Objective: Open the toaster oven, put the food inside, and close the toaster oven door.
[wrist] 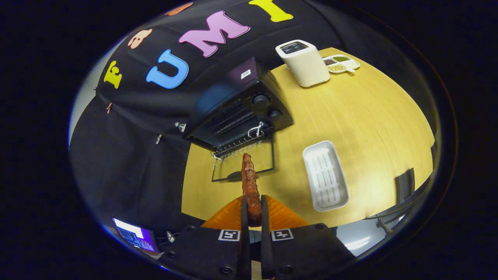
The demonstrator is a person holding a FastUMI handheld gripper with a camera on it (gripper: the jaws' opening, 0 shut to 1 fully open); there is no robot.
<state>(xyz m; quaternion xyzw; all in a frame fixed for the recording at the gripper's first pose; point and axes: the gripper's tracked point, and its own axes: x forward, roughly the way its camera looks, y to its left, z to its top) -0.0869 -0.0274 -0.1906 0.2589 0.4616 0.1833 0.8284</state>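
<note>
A long reddish-brown piece of food (250, 186), shaped like a sausage, sticks out forward from between my fingers. My gripper (253, 212) is shut on its near end, high above the wooden table (369, 128). Beyond the food's tip stands the black toaster oven (241, 105) with two knobs on its front. Its glass door (244, 163) hangs open, folded down flat onto the table toward me. A wire rack shows inside the oven's dark cavity. The food's tip points at the open door.
A white ribbed tray (325, 175) lies on the table to the right of the oven door. Farther back stand a white boxy appliance (303, 62) and a small divided dish (341, 63). A monitor (136, 235) glows down at the left.
</note>
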